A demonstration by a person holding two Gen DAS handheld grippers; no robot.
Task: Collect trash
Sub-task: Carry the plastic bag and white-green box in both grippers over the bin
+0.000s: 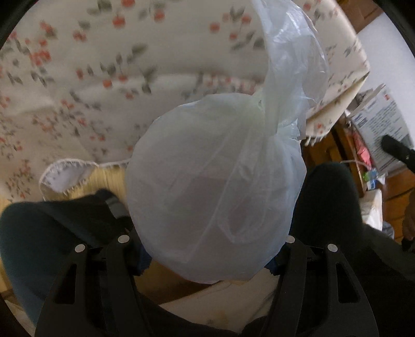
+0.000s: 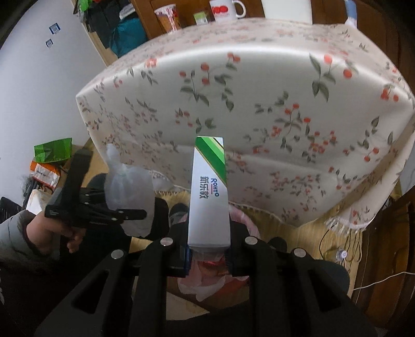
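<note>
My left gripper is shut on a knotted, pale blue plastic bag that fills the middle of the left wrist view; the bag also shows in the right wrist view, held at the left. My right gripper is shut on a white and green ROHTO carton, upright between the fingers. Below the carton sits a bin lined with a pink bag holding red scraps. Both grippers are off the front edge of the table with the floral cloth.
A mug, a noodle cup and a small green box stand at the table's far edge. Green and orange packets lie on the floor at the left. Cables and a bottle lie on the floor at the right. Boxes stand at the right.
</note>
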